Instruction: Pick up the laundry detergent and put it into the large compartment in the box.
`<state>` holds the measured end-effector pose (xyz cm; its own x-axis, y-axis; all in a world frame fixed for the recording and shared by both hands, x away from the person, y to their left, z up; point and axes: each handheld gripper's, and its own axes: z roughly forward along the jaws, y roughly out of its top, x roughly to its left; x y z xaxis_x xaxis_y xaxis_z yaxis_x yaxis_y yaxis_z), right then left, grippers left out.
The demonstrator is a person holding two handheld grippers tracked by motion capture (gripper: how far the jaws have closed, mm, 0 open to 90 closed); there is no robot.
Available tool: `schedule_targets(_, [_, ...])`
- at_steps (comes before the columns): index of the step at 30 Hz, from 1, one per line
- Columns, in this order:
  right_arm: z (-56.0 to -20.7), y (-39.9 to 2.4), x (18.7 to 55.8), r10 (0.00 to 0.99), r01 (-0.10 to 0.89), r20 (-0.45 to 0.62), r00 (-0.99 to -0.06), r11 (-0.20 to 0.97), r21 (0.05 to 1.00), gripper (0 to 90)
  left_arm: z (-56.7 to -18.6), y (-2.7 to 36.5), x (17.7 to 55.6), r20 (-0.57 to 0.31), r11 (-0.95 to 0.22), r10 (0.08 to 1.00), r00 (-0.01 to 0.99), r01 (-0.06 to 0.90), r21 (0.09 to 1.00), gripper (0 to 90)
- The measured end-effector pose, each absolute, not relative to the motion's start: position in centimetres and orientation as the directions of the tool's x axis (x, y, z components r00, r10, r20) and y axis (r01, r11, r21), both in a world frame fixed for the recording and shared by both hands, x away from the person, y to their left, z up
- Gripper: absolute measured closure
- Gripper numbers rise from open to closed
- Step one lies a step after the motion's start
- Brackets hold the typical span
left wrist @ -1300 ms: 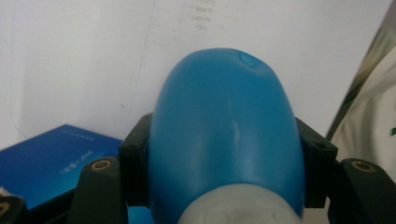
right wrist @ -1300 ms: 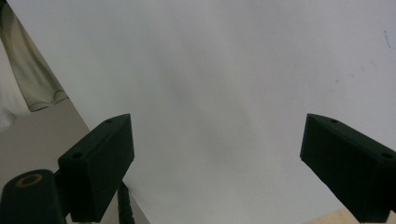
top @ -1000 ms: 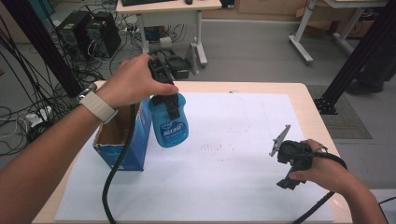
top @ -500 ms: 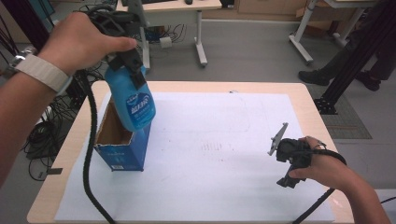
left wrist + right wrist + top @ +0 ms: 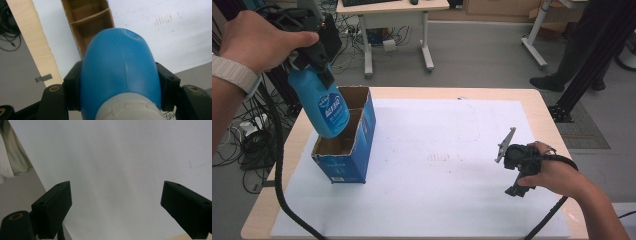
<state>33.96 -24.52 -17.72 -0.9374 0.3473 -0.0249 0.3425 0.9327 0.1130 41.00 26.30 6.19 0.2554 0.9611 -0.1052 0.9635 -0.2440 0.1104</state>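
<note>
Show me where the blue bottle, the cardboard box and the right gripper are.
blue bottle [image 5: 326,107], high view, on its label.
cardboard box [image 5: 346,167], high view, on its blue front wall.
right gripper [image 5: 116,207], right gripper view, midway between its open fingers.

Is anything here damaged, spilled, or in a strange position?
Nothing is spilled. One small thing: the blue bottle, clamped in the left gripper, has a shallow dent near its bottom end. It hangs tilted over the open cardboard box, which has ragged cut edges. The white sheet carries only faint marks.
</note>
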Motion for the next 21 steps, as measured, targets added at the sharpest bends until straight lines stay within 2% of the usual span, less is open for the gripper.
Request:
schedule_targets(9, [-17.7,-24.3,33.9,0.333,0.327,-0.034,-0.942,0.937,0.127,9.2,2.8,26.7,41.1,-0.082,-0.199,0.974,0.21,0.971,0.13,37.9])
schedule_targets(21, [-17.7,-24.1,33.8,0.332,0.325,-0.034,-0.943,0.936,0.133,9.1,-1.7,26.9,42.0,-0.093,-0.17,0.979,0.181,0.978,0.12,37.9])
